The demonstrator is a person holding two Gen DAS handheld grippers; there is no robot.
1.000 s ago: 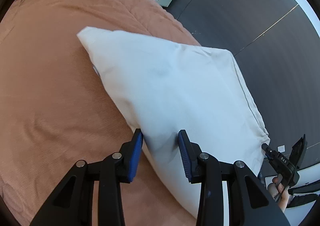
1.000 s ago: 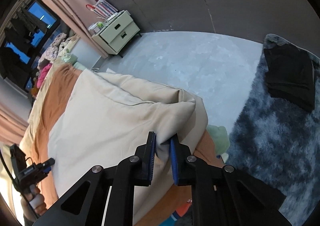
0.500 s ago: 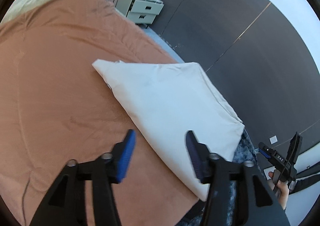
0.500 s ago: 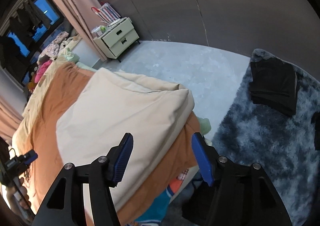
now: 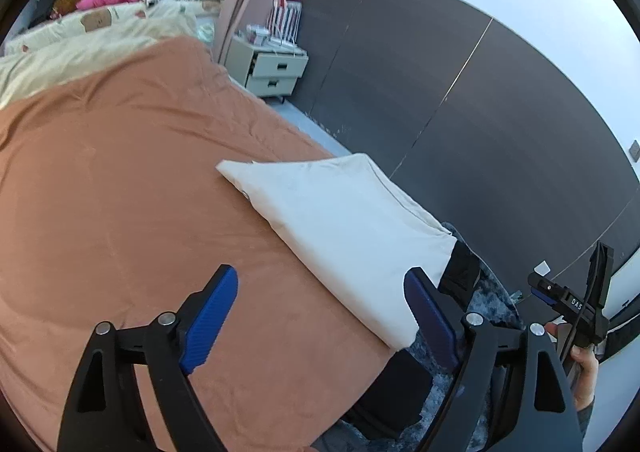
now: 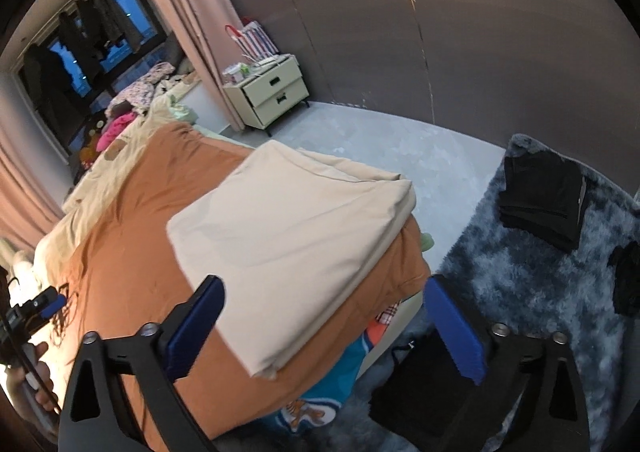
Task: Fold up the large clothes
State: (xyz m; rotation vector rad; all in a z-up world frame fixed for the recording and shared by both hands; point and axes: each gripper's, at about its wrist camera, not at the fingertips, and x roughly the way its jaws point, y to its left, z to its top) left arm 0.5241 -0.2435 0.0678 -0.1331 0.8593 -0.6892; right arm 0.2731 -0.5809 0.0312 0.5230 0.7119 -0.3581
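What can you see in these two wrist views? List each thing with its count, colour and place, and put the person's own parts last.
folded cloth: one, cream, on the bed's near corner
bedspread: one, orange-brown, covering the bed
quilt: one, pale yellow, far end of the bed
nightstand: one, cream, two drawers, beside the curtain
curtain: pink, beside the window
rug: one, grey-blue, shaggy, on the floor beside the bed
folded clothes: one black stack, on the rug
left gripper: one, black with blue fingers, open, nothing between them
right gripper: one, black with blue fingers, open, nothing between them
hand: one on each gripper handle
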